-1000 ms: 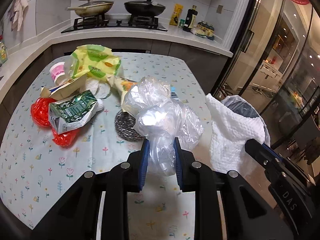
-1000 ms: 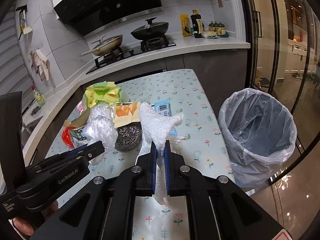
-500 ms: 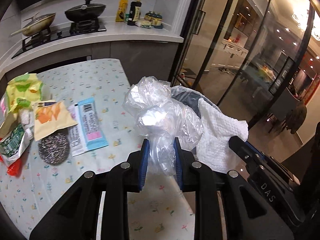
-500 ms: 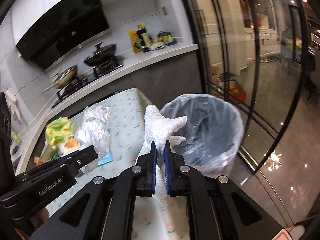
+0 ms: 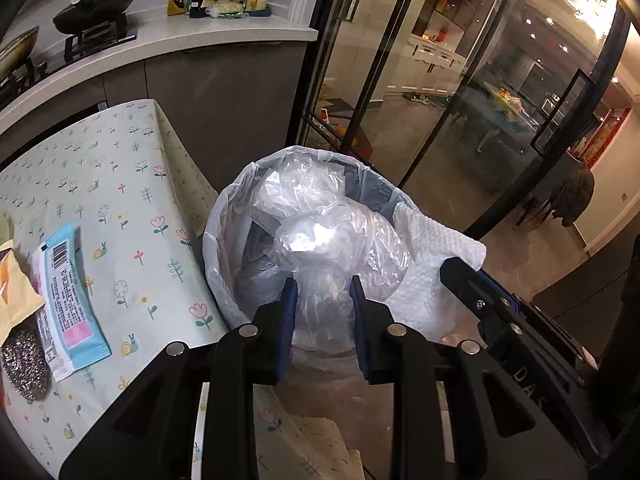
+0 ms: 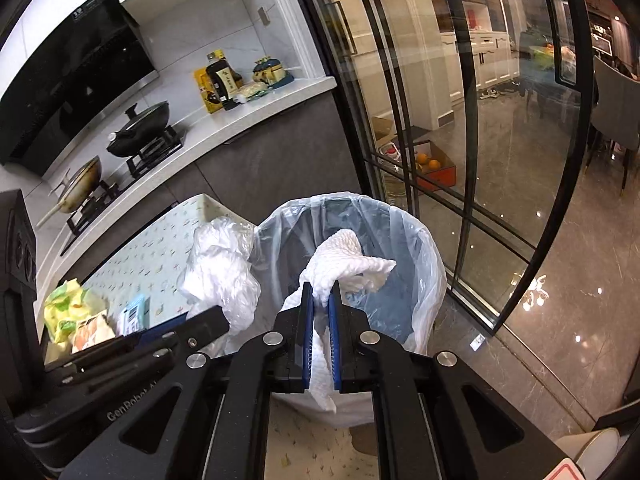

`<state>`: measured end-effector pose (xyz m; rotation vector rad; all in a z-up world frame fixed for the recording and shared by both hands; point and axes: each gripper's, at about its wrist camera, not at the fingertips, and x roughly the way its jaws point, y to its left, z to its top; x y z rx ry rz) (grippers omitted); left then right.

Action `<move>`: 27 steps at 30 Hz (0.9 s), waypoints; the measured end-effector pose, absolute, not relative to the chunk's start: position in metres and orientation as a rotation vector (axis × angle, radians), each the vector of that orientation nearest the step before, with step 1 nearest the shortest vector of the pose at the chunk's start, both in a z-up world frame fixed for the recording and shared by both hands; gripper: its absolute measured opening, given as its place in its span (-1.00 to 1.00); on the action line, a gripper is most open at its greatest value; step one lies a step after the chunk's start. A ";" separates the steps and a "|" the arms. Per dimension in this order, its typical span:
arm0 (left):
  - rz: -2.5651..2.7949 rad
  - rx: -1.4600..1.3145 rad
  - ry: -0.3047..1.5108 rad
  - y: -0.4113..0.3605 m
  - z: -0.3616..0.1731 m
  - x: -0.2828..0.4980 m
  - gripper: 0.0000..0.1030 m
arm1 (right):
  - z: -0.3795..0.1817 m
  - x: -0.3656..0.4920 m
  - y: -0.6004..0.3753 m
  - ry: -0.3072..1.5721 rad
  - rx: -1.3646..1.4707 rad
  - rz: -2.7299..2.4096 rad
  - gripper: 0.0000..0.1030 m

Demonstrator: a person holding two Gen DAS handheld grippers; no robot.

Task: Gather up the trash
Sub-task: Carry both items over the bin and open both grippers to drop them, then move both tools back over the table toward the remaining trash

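Observation:
My left gripper (image 5: 322, 292) is shut on a crumpled clear plastic bag (image 5: 320, 224) and holds it above the open mouth of the lined trash bin (image 5: 218, 216). My right gripper (image 6: 320, 296) is shut on a white paper towel (image 6: 344, 264) and holds it over the same bin (image 6: 420, 256), just to the right of the left gripper. The plastic bag also shows in the right wrist view (image 6: 218, 268), beside the bin's left rim. The towel shows in the left wrist view (image 5: 432, 252).
The floral table (image 5: 120, 200) stands left of the bin with a blue packet (image 5: 68, 292), a steel scourer (image 5: 24, 360) and yellow wrappers (image 6: 68, 312). A counter with pans (image 6: 138, 128) is behind. Glass doors (image 6: 460, 140) stand to the right.
Both grippers have swung right from over the table to over the trash bin, carrying the plastic bag and the towel. Both stay shut.

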<state>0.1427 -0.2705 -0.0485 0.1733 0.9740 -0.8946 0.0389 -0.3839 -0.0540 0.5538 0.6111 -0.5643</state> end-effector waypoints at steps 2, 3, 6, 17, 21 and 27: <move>-0.891 0.167 0.988 -0.275 -0.053 0.148 -0.47 | -0.057 0.044 -0.389 0.616 0.565 -0.563 -0.85; -0.884 0.162 0.989 -0.276 -0.055 0.150 -0.37 | -0.058 0.046 -0.390 0.619 0.565 -0.564 -0.82; -0.846 0.159 0.969 -0.277 -0.057 0.155 0.03 | -0.058 0.051 -0.391 0.617 0.554 -0.590 -0.70; -0.778 0.118 0.923 -0.260 -0.047 0.171 0.34 | -0.053 0.053 -0.385 0.599 0.548 -0.585 -0.28; -0.750 0.115 0.900 -0.247 -0.039 0.169 0.38 | -0.048 0.051 -0.374 0.594 0.545 -0.574 -0.18; -0.695 0.091 0.883 -0.218 -0.030 0.167 0.39 | -0.041 0.048 -0.350 0.591 0.522 -0.547 -0.12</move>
